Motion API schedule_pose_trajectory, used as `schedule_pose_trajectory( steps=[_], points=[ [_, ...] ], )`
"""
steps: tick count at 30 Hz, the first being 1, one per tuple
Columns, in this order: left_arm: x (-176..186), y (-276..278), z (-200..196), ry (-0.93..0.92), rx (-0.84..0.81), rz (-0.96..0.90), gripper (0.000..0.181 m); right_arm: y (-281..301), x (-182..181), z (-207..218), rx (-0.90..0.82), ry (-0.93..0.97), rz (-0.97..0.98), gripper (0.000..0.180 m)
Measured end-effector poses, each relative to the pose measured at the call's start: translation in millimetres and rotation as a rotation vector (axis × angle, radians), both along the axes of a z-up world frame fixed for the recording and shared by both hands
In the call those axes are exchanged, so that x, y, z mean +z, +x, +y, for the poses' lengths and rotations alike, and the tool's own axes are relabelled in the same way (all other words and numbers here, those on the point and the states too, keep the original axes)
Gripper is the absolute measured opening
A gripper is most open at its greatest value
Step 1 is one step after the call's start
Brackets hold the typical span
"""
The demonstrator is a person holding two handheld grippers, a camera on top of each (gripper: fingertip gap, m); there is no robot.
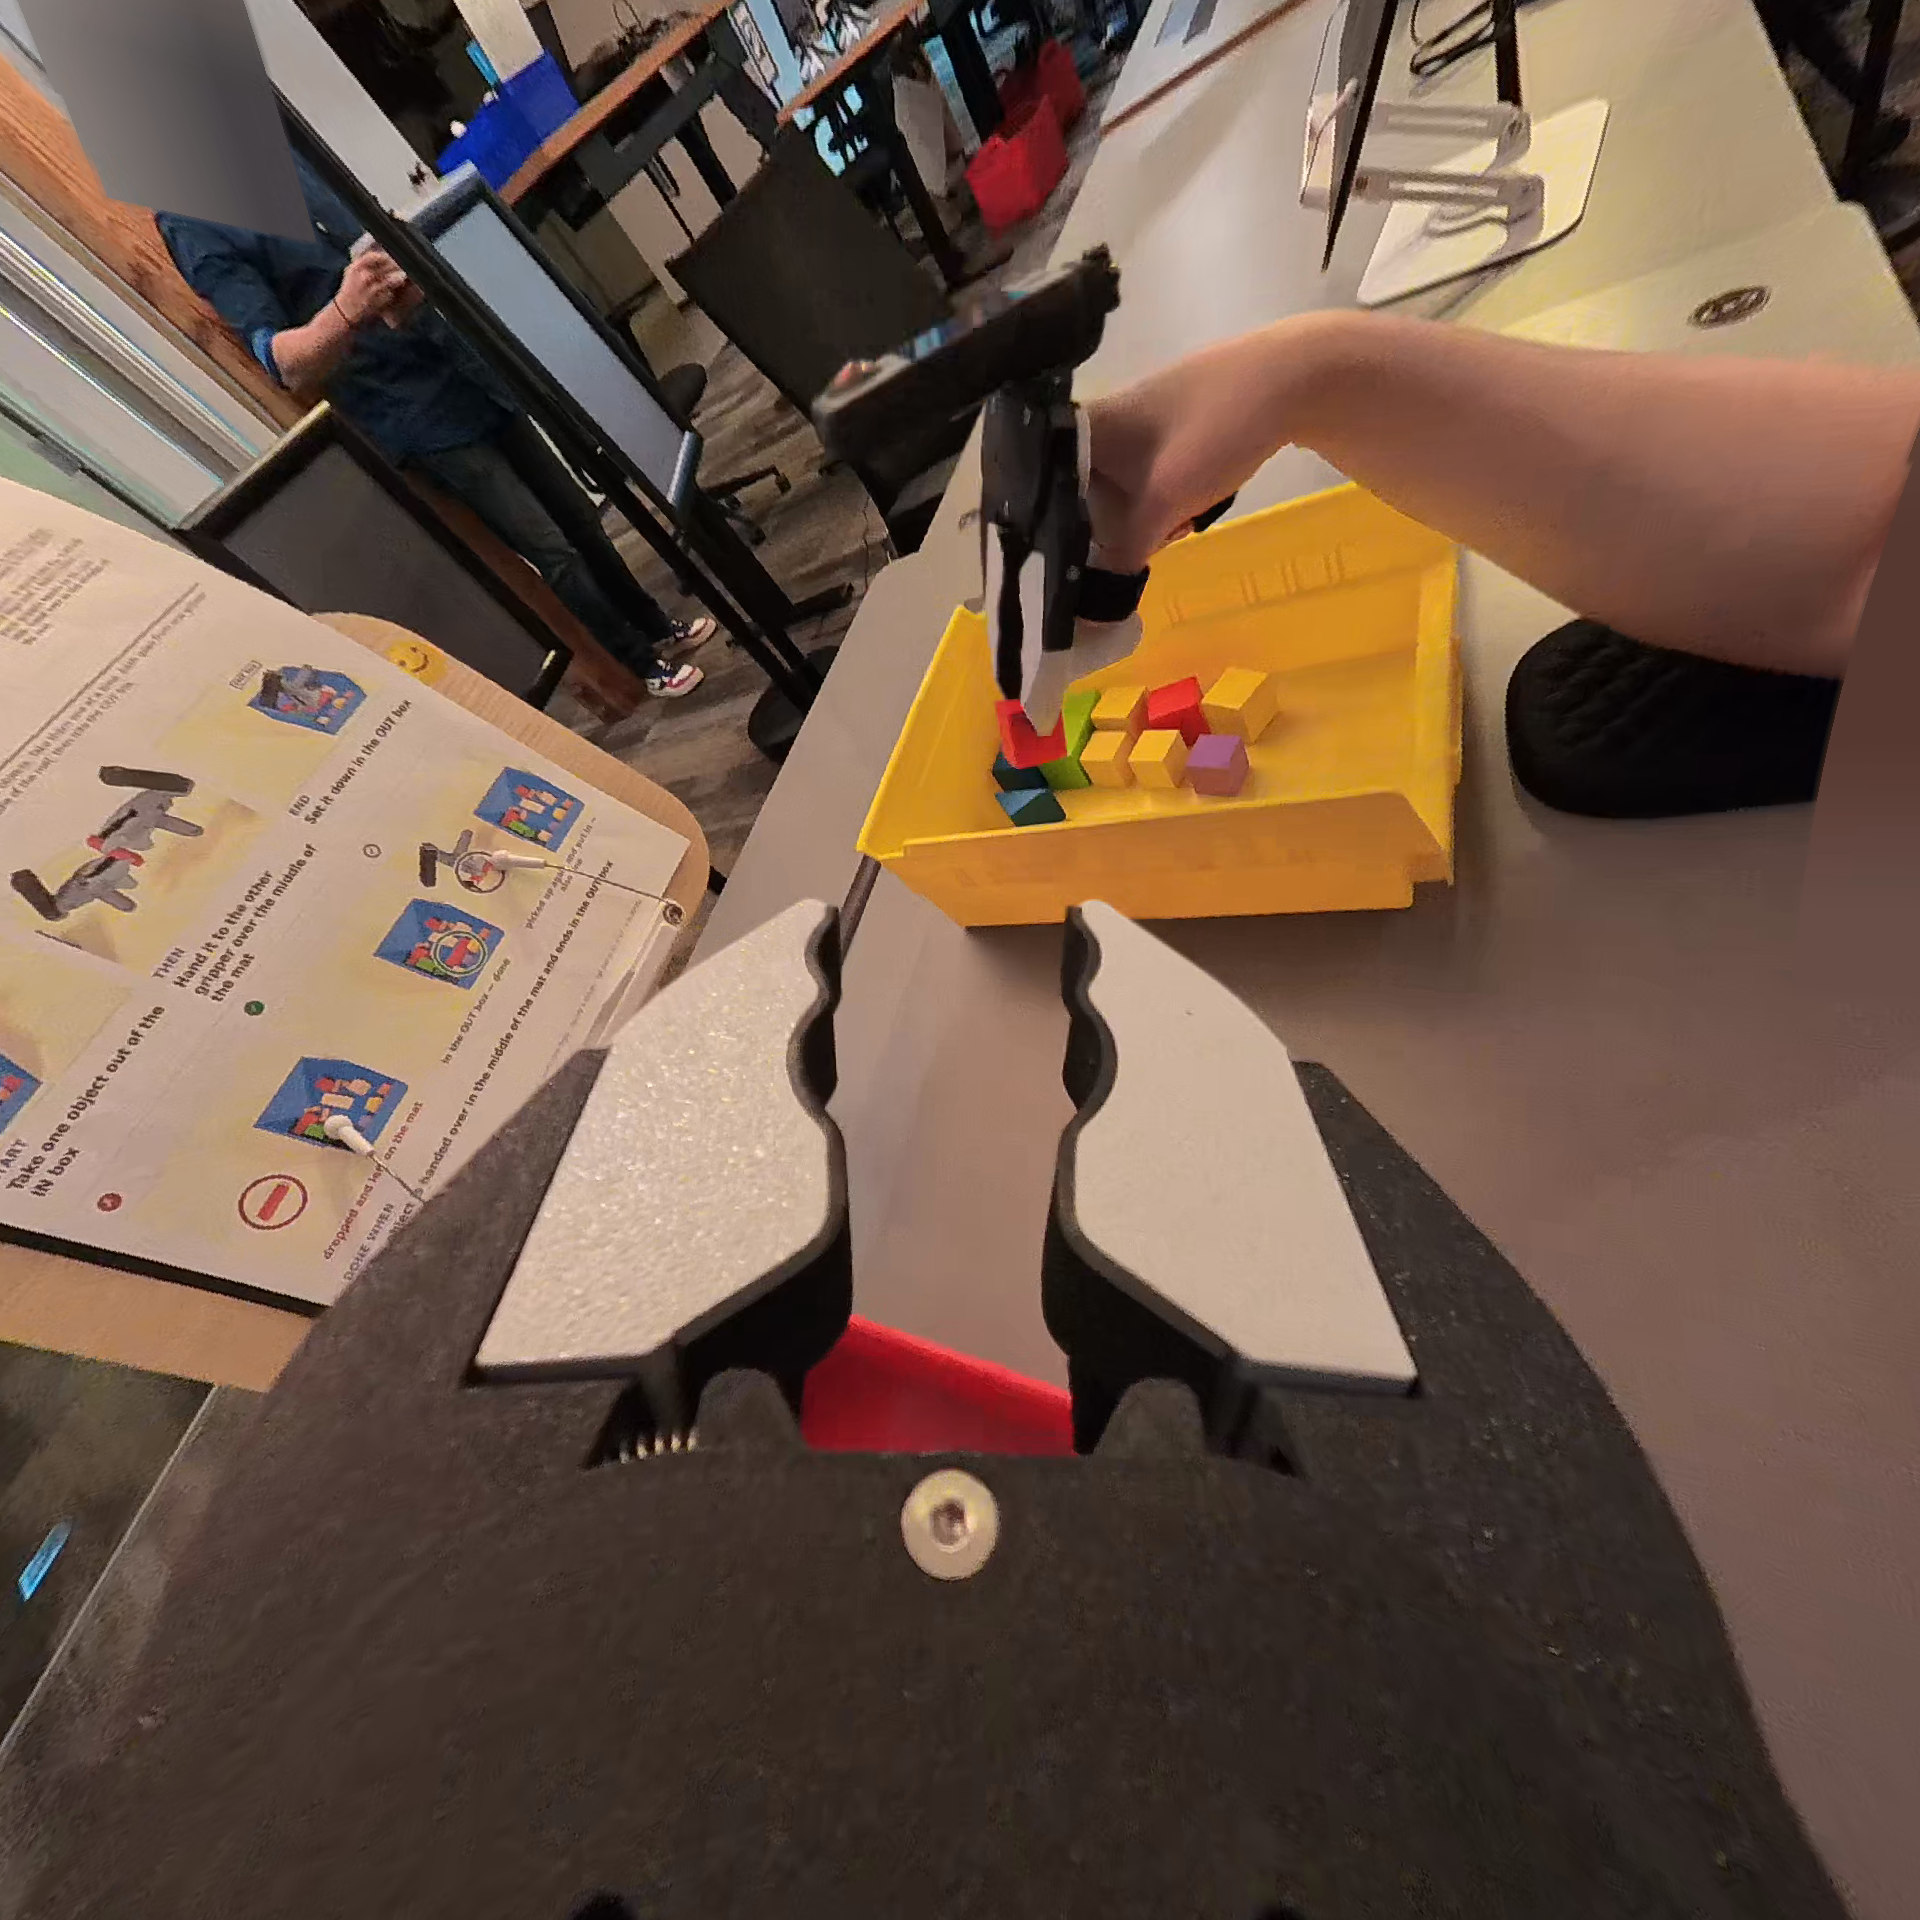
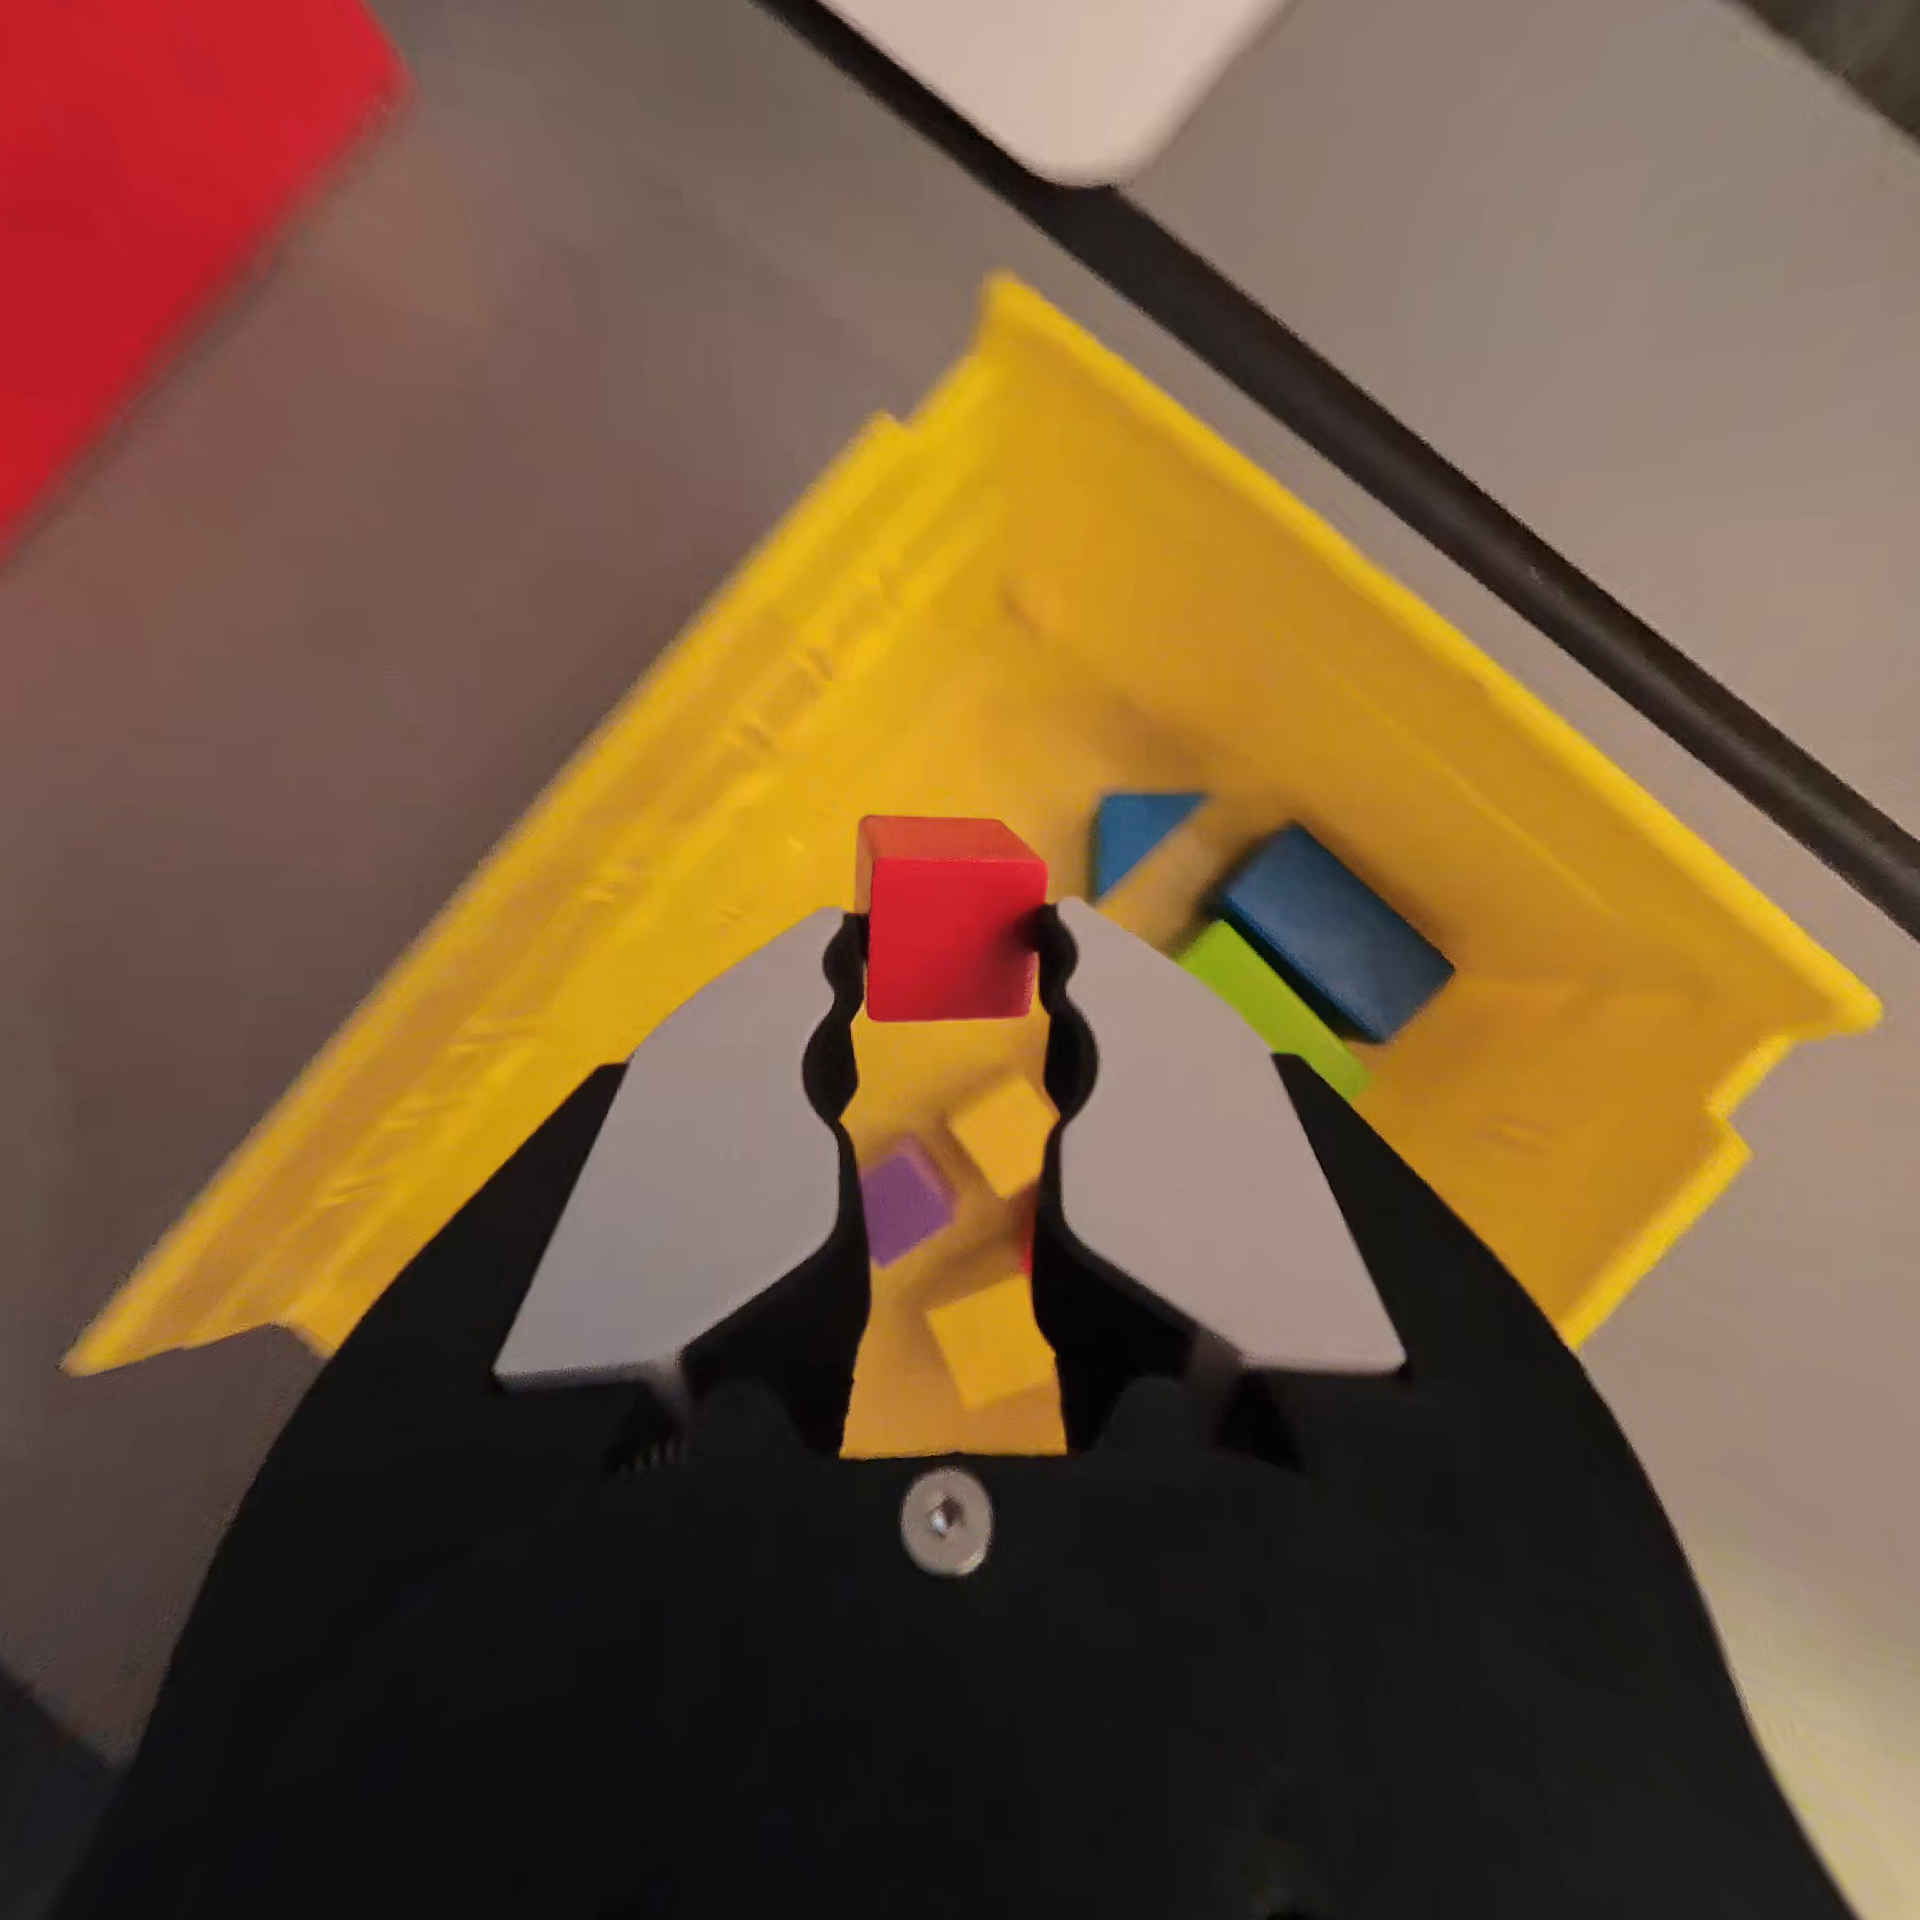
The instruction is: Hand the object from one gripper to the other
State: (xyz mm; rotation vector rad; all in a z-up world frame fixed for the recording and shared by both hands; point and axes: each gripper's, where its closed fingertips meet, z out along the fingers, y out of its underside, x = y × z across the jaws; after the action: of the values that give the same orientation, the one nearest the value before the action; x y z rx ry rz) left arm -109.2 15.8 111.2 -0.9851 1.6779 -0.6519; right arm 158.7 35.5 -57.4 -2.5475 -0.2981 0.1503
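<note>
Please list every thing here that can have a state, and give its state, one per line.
right gripper: shut on the red cube, over the bin
red cube: held between the fingers, lifted
left gripper: open, empty, away from the bin
yellow bin: on the table, holding other blocks
purple cube: lying in the bin

Blocks (image 1: 1153, 753) lie in the bin (image 1: 1164, 862), on the table (image 1: 1558, 1039)

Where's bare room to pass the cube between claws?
The grey table is bare between the left claw and the yellow bin. Inside the bin it is crowded with blocks around the red cube in the right claw.
</note>
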Motion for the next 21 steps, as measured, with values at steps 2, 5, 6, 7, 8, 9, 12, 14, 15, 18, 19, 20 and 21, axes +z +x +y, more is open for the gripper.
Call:
schedule_pose_trajectory(
  steps=[2,5,6,7,8,9,12,14,15,18,19,20,21],
  points=[
    [-4,1,1,0.010,0.009,0.020,0.040,10,-25,-2,-0.014,-0.107,-0.070,0.033],
    [-8,2,1,0.014,0.007,0.037,0.040,13,-50,-5,0.014,-0.203,-0.118,0.034],
    [-8,2,2,0.014,0.011,0.041,0.040,15,-54,-5,0.010,-0.219,-0.139,0.033],
    [-9,1,4,0.016,0.017,0.044,0.040,17,-58,-4,0.010,-0.230,-0.159,0.033],
    [-9,1,6,0.017,0.023,0.046,0.040,17,-61,-4,0.018,-0.241,-0.174,0.034],
    [-9,0,8,0.019,0.031,0.048,0.040,18,-64,-4,0.025,-0.251,-0.189,0.034],
    [-11,-4,16,0.024,0.064,0.060,0.040,21,-73,-4,0.030,-0.280,-0.229,0.034],
    [-11,-9,24,0.030,0.094,0.069,0.040,23,-78,-4,0.032,-0.295,-0.251,0.034],
    [-11,-12,28,0.029,0.107,0.074,0.040,25,-81,-3,0.031,-0.301,-0.264,0.034],
    [-13,-22,44,0.023,0.170,0.091,0.041,29,-85,-4,0.030,-0.321,-0.302,0.034],
    [-14,-26,50,0.016,0.194,0.105,0.041,28,-85,-3,0.036,-0.315,-0.306,0.034],
    [-16,-30,56,0.008,0.219,0.120,0.042,27,-85,-3,0.041,-0.312,-0.298,0.034],
    [-19,-35,62,-0.002,0.245,0.138,0.042,25,-85,-3,0.047,-0.311,-0.284,0.034]
  ],
)
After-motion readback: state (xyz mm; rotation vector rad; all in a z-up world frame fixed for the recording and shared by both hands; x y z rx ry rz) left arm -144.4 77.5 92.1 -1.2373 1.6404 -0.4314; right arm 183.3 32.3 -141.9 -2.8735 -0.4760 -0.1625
